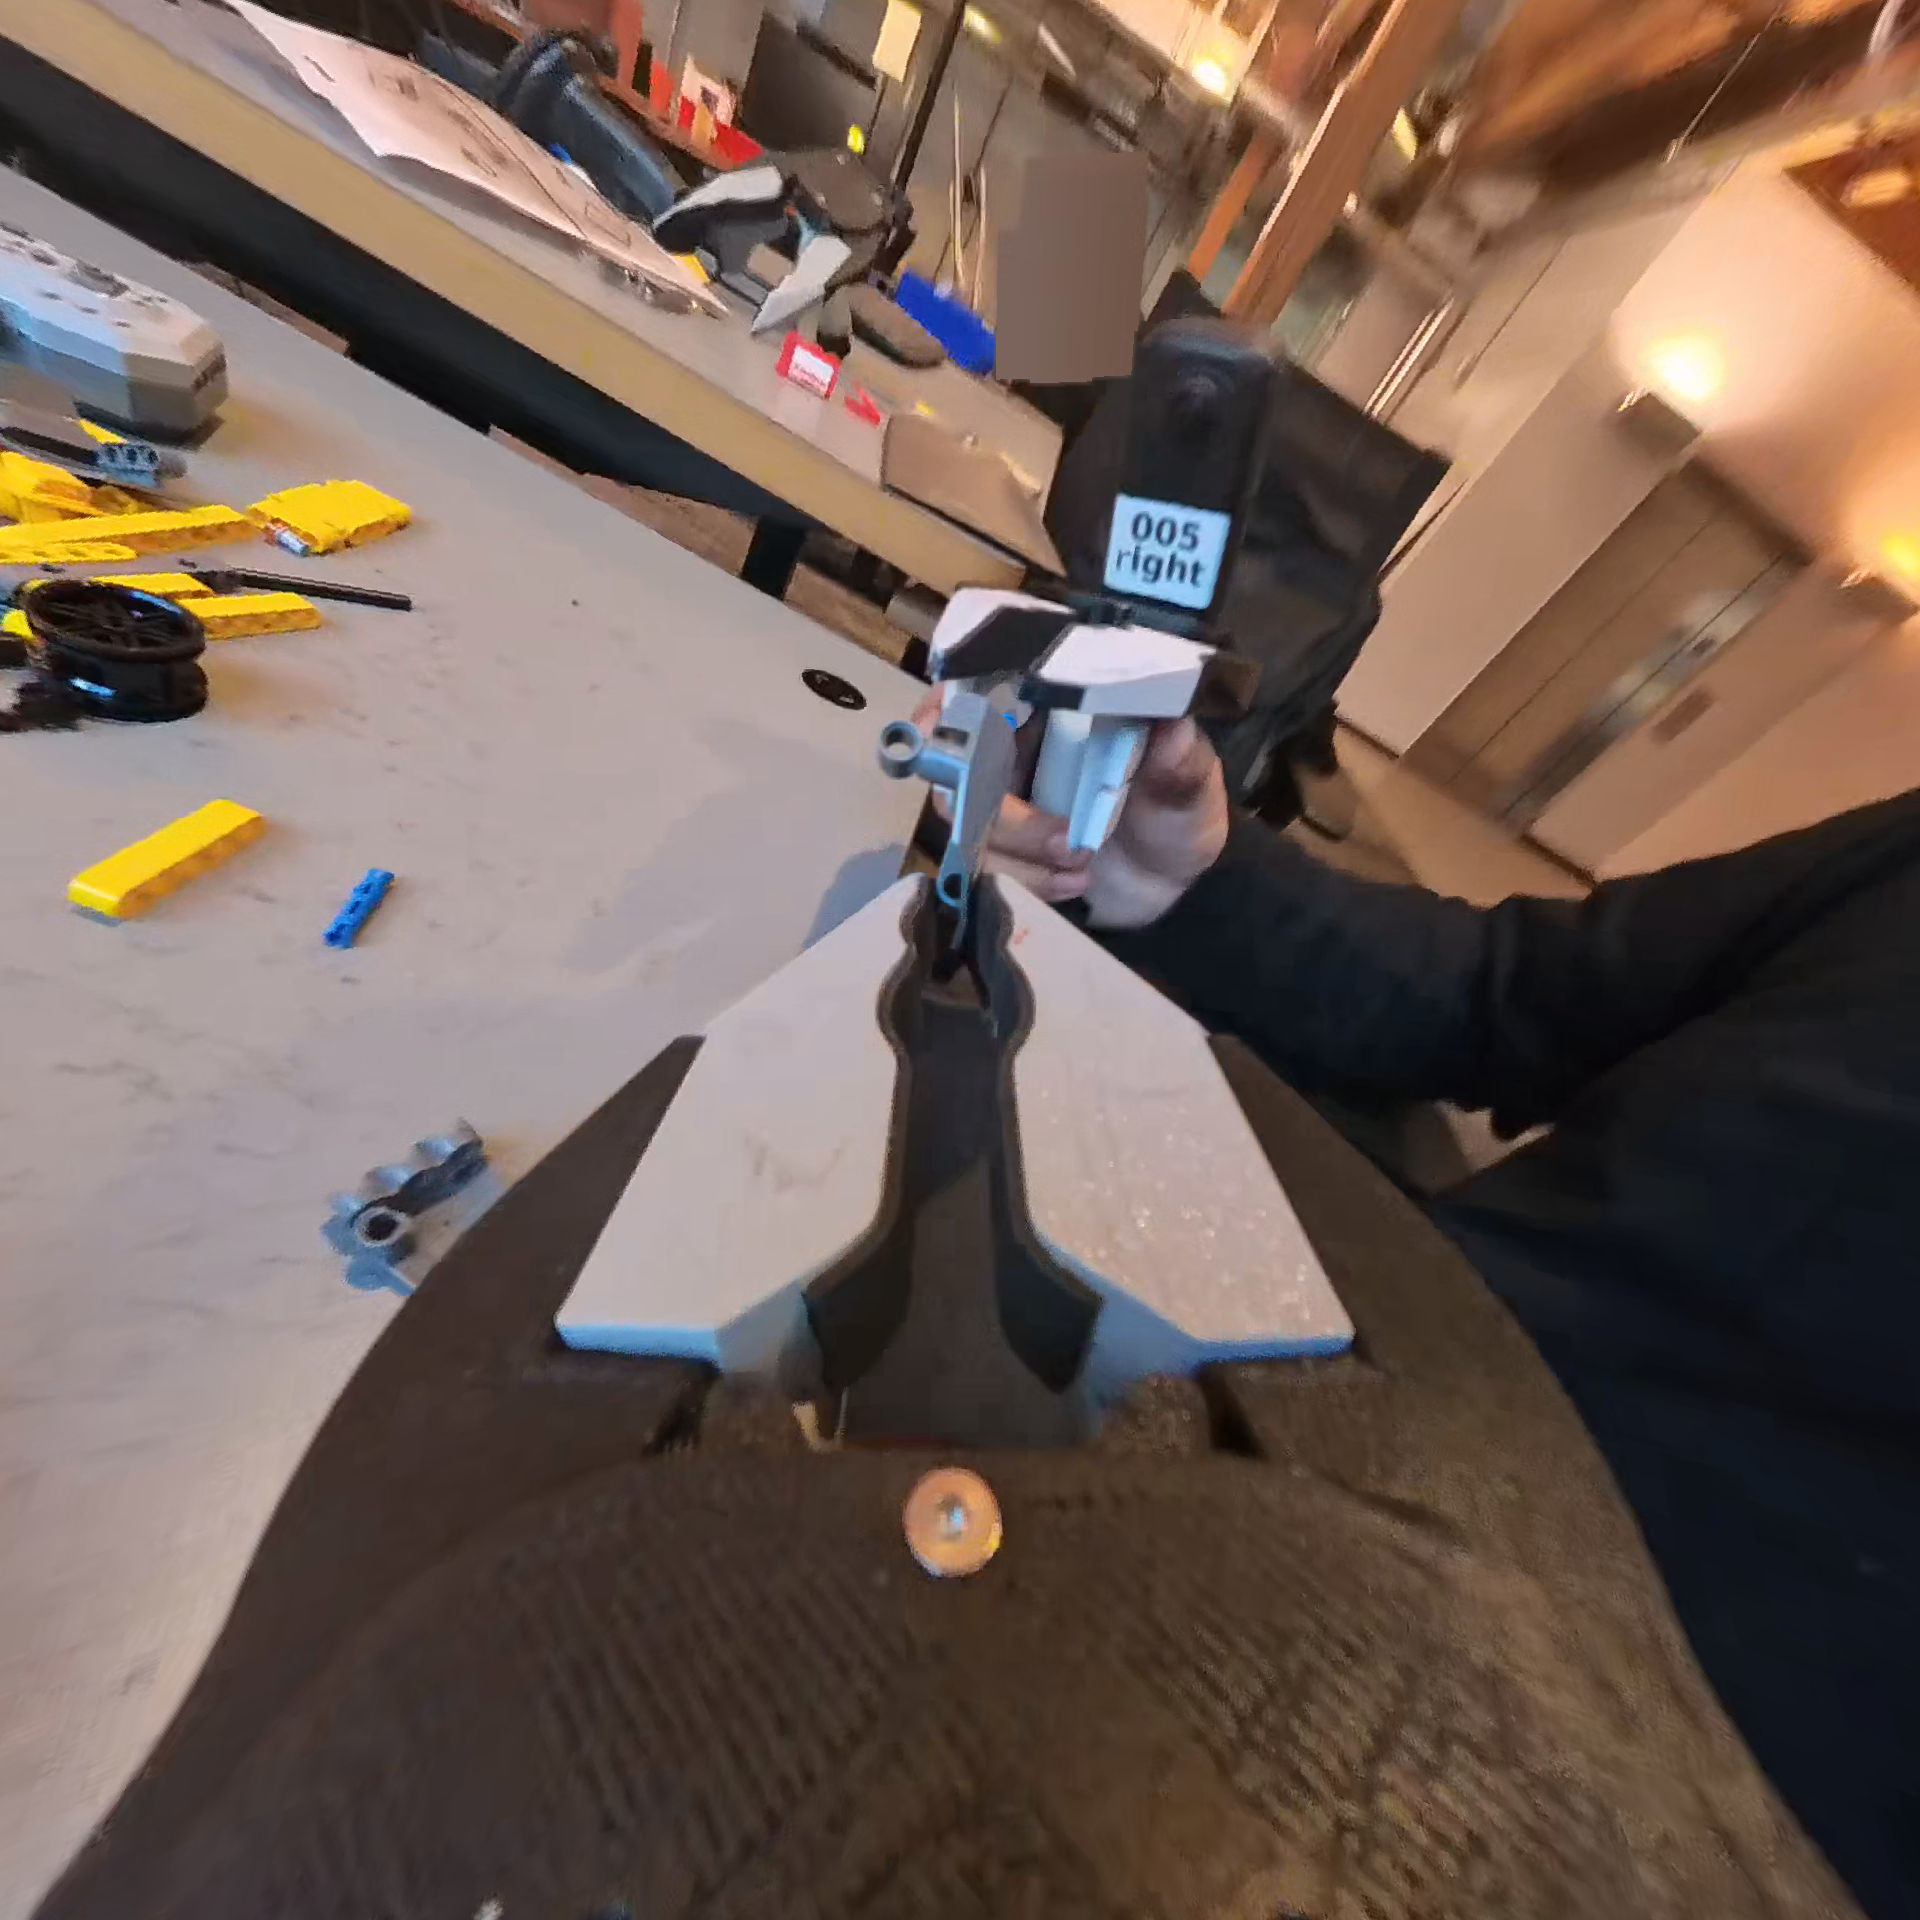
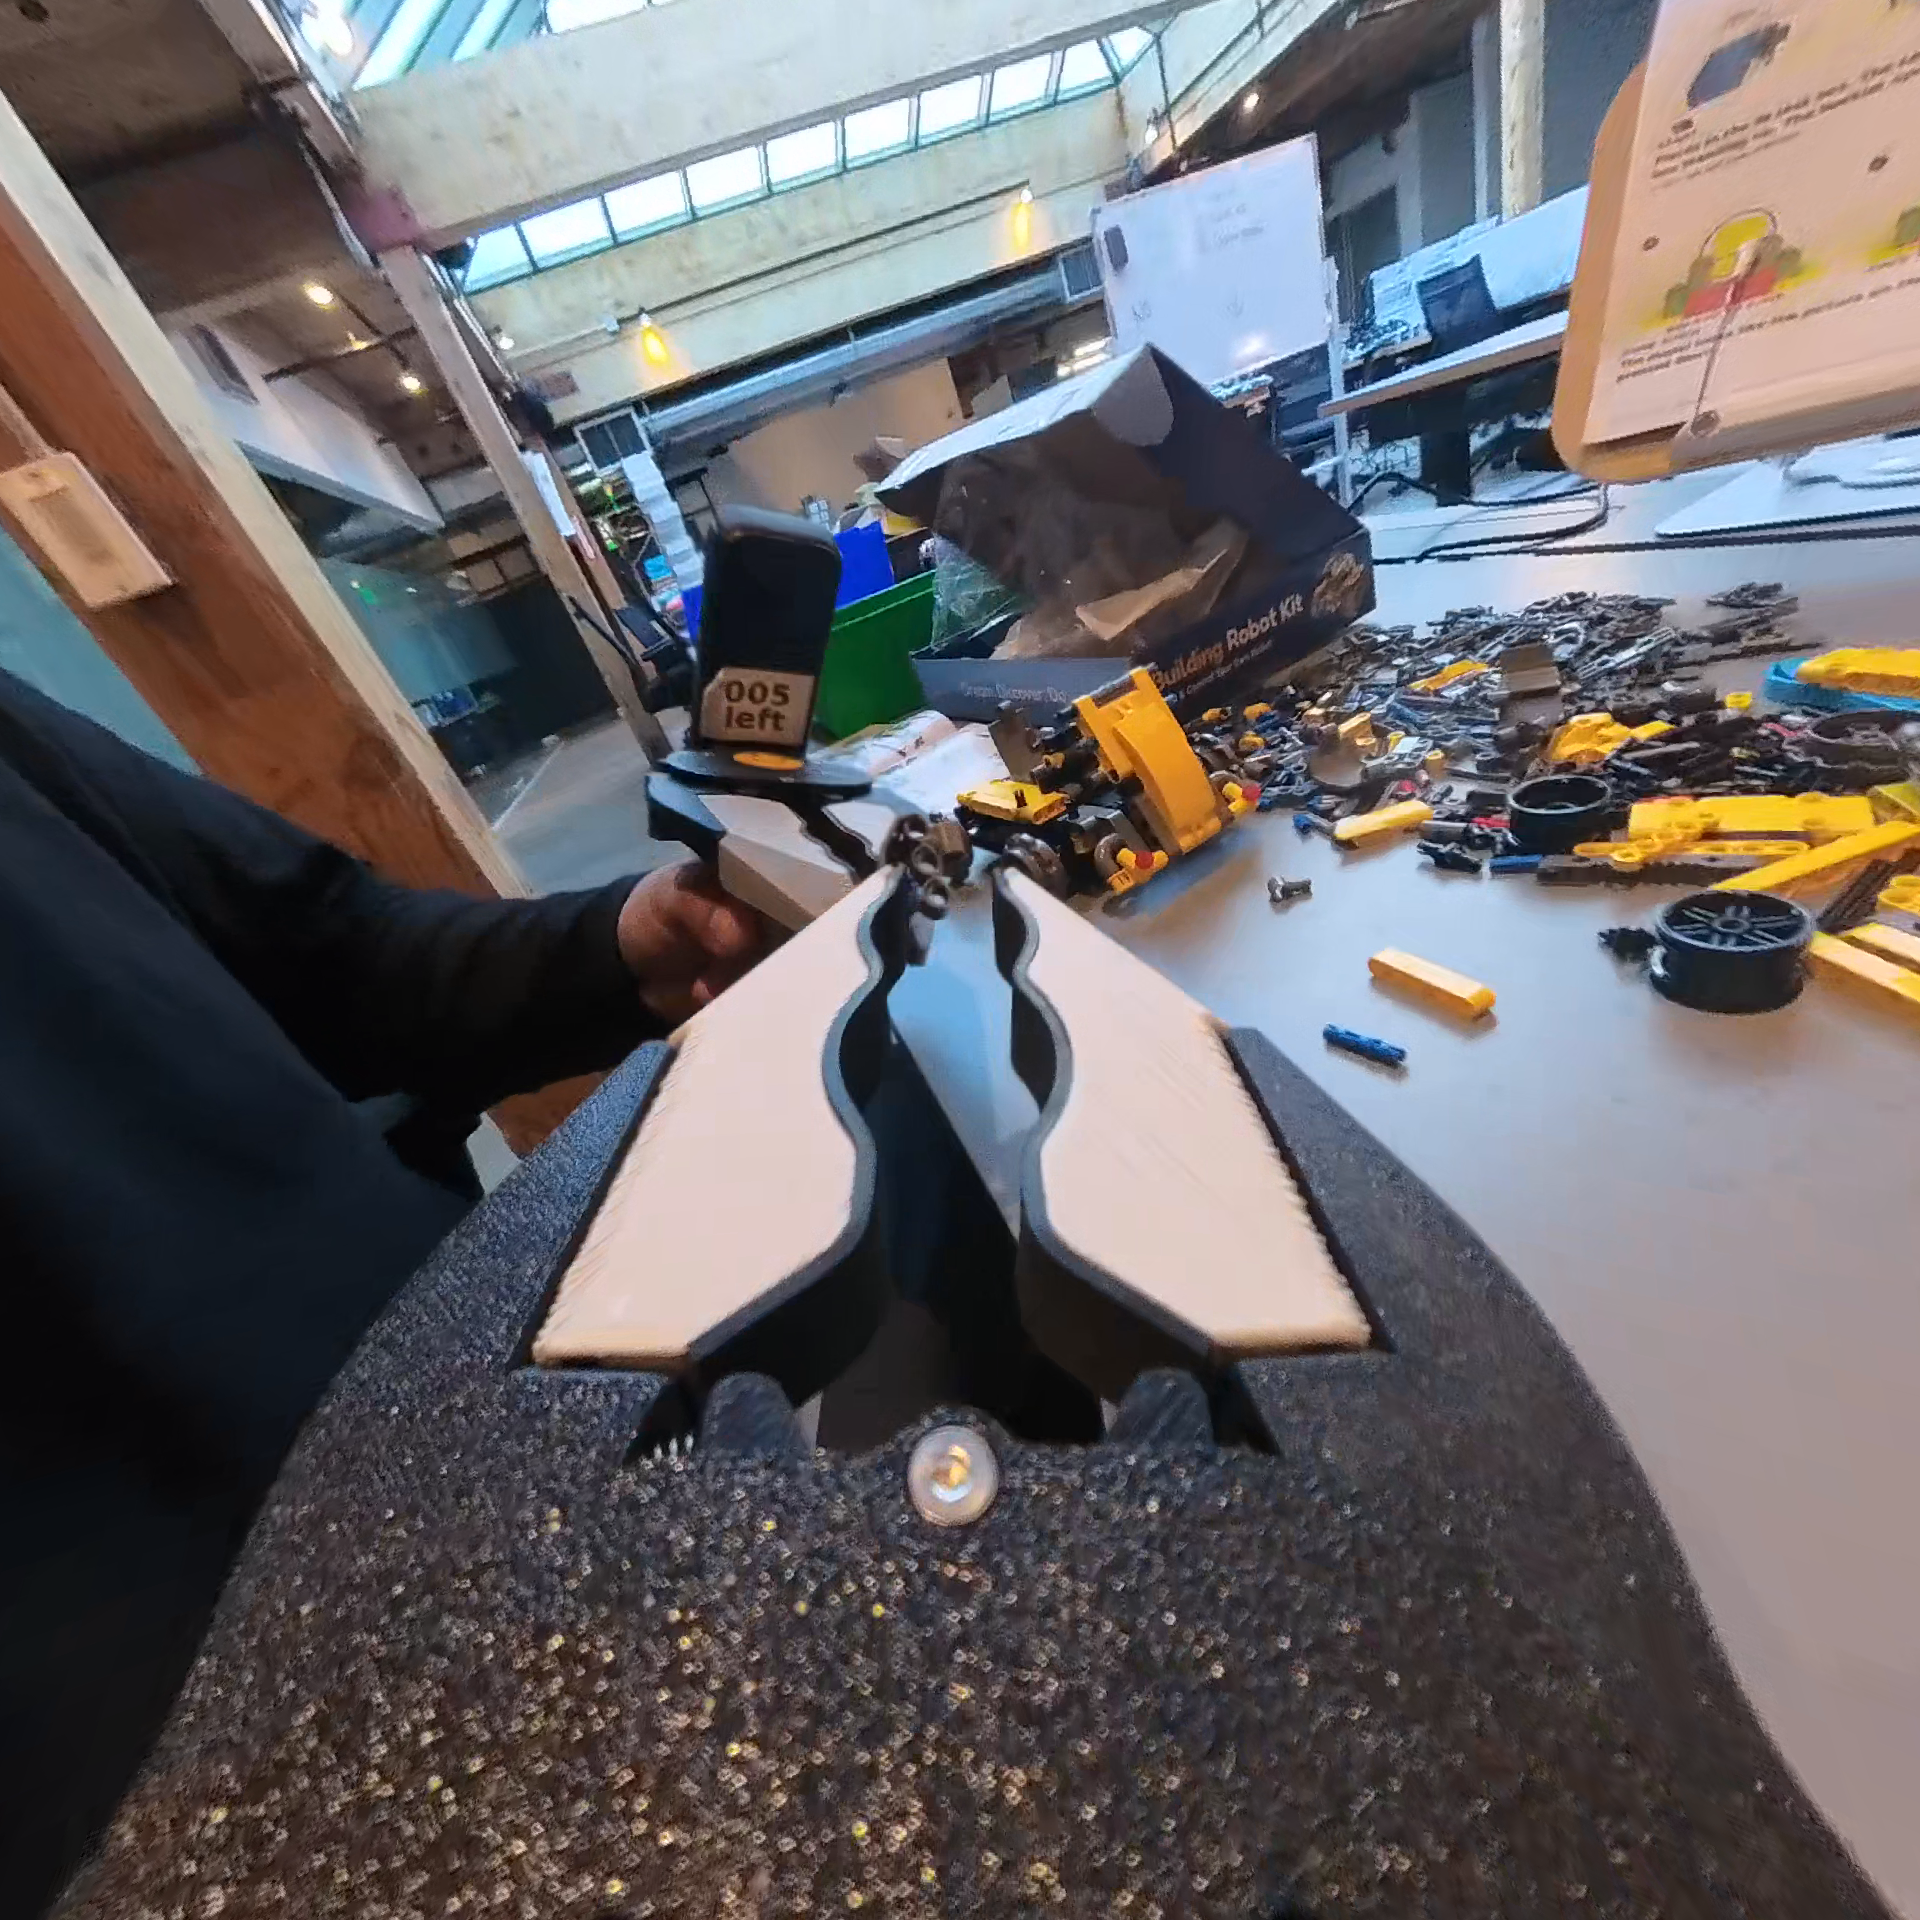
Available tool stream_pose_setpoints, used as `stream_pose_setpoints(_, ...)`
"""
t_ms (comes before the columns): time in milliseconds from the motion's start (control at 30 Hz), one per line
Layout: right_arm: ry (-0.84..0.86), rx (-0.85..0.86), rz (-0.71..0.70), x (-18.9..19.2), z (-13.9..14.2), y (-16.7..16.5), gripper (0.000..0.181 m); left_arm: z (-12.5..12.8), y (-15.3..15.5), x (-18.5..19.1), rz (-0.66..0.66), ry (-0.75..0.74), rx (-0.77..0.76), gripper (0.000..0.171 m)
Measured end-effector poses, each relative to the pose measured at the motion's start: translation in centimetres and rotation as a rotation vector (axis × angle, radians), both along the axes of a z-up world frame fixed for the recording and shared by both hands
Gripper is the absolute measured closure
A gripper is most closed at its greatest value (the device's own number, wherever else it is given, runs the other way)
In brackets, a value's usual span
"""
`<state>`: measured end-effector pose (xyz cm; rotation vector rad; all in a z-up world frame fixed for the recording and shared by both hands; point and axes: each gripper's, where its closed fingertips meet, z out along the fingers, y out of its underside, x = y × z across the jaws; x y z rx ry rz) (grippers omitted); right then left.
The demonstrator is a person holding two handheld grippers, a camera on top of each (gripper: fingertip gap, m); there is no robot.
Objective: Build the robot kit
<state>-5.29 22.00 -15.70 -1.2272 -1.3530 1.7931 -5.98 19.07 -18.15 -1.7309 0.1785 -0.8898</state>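
Grey connector (image 1: 951, 805) sits pinched in the closed left gripper (image 1: 951, 904). Right gripper (image 2: 945, 883), fingers parted, touches it above the table (image 2: 1558, 1195).

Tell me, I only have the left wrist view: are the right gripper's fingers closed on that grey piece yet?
Observer: No. In the right wrist view the right gripper has its fingers apart, with a clear gap between the tips.
Operator: Where's the piece in that gap?
Observer: The grey piece, pinched by the left gripper, sits close to one fingertip, off centre. I cannot tell whether it touches.
Operator: What's beyond it?
Observer: A half-built yellow vehicle stands on the table, just past the fingertips.
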Motion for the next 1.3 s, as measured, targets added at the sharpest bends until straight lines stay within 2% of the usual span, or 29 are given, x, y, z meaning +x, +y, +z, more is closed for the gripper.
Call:
stream_pose_setpoints(67,0.007,-0.009,0.016,-0.4,0.2,-0.5,0.166,0.2,0.0,0.2,-0.006,-0.058,-0.002,0.166)
stream_pose_setpoints(167,0.038,-0.038,0.035,-0.5,0.8,-1.0,0.177,0.7,0.0,0.2,0.004,-0.120,0.005,0.166)
stream_pose_setpoints(333,0.050,-0.066,0.047,-0.6,1.2,-1.1,0.174,1.0,-0.1,0.2,0.006,-0.191,0.005,0.165)
stream_pose_setpoints(500,0.066,-0.114,0.085,-0.4,1.5,-1.4,0.166,0.8,0.0,0.1,0.017,-0.193,-0.007,0.165)
stream_pose_setpoints(567,0.055,-0.100,0.078,-0.6,1.1,-1.3,0.177,1.0,-0.1,0.3,0.004,-0.220,-0.007,0.166)
stream_pose_setpoints(733,0.034,-0.095,0.087,-1.0,0.8,-1.6,0.175,0.8,0.0,0.7,-0.013,-0.240,-0.026,0.166)
stream_pose_setpoints(1033,0.007,-0.097,0.121,-1.2,0.1,-2.0,0.177,-0.1,0.0,1.0,-0.027,-0.160,-0.062,0.166)
stream_pose_setpoints(1133,-0.027,-0.071,0.113,-1.5,-0.5,-2.2,0.177,0.6,0.1,0.5,-0.010,-0.202,-0.052,0.158)
stream_pose_setpoints(1167,-0.023,-0.095,0.123,-1.4,-0.2,-2.4,0.177,0.7,0.1,0.5,-0.011,-0.198,-0.039,0.165)
stream_pose_setpoints(1233,-0.033,-0.108,0.085,-1.9,-0.3,-2.0,0.179,0.6,0.3,0.1,0.036,-0.166,-0.025,0.165)
stream_pose_setpoints(1300,-0.028,-0.226,0.066,-2.4,0.2,-1.8,0.180,0.9,0.5,-0.3,0.093,-0.183,-0.003,0.165)
